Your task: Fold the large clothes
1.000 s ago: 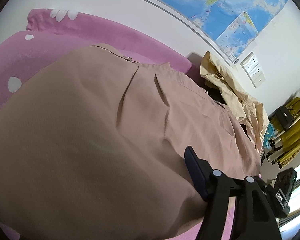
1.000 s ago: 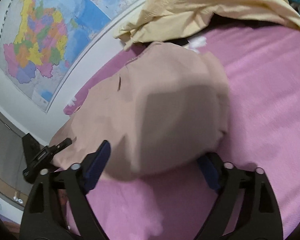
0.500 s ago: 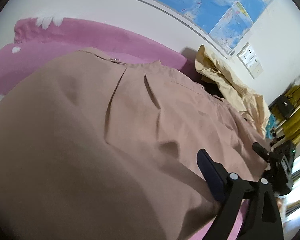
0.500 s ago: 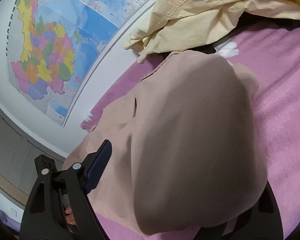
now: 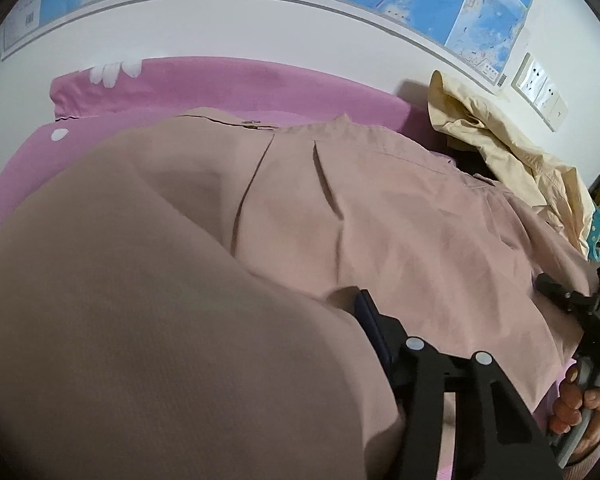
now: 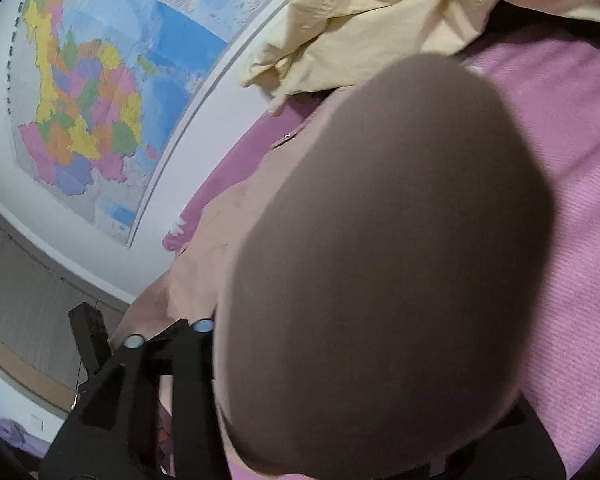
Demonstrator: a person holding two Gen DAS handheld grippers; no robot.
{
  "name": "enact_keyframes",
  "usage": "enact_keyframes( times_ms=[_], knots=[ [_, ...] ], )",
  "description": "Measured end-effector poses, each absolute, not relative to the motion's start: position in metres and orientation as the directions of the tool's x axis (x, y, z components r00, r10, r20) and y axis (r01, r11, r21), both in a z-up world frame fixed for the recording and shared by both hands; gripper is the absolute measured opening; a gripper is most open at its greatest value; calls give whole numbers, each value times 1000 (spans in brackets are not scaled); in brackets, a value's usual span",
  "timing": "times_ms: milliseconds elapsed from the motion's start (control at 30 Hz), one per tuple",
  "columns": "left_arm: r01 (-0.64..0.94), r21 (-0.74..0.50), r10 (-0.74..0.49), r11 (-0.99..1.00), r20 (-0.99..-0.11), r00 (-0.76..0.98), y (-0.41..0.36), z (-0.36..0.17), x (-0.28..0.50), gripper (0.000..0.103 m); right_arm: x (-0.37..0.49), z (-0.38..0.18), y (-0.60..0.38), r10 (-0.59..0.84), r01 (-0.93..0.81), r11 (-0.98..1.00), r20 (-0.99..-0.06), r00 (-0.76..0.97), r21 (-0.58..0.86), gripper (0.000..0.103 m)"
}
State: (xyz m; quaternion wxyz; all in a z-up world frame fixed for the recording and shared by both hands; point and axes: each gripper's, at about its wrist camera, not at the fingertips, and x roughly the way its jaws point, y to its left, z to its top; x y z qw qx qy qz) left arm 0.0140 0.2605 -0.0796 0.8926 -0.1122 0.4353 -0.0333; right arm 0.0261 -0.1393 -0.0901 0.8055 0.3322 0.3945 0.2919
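While we lift the near hem of the tan garment [image 5: 380, 216] over itself, the left wrist view shows it spread across the pink bed [image 5: 228, 84], its waistband and two pleats lying toward the far edge by the wall. A raised fold of the cloth billows close to the lens and hides most of our left gripper [image 5: 364, 320]; one dark finger [image 5: 370, 322] shows against the fabric, the other is covered, so we judge it clamped on the hem but cannot tell for sure. A cream garment [image 5: 512, 152] sits heaped at the bed's far right corner, below a wall map [image 5: 484, 28].

From the right wrist view, the same tan cloth [image 6: 380, 260] balloons over the lens and drapes across our right gripper [image 6: 340, 360]. Its fingertips are buried, so whether they are pinching or slack cannot be told. The pink bed lies bare along the right edge.

We judge the fold to be mid-carry: the lifted hem next needs taking toward the waistband, both sides level, then laying down flat before letting go.
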Motion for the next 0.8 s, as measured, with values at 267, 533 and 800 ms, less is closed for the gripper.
enact_keyframes(
  times_ms=[267,533,800],
  knots=[
    [-61,-235,-150,970,-777,611,262,-79,16,31,30,-93,-137,746,-220,597,-434,505,771,25],
    [-26,-271,-201,962,-770,605,263,-81,17,49,32,-93,-134,760,-231,591,-437,482,773,40],
    [-45,-248,-170,968,-773,612,256,-81,19,44,39,-90,-124,747,-229,608,-449,490,760,30]
  ],
)
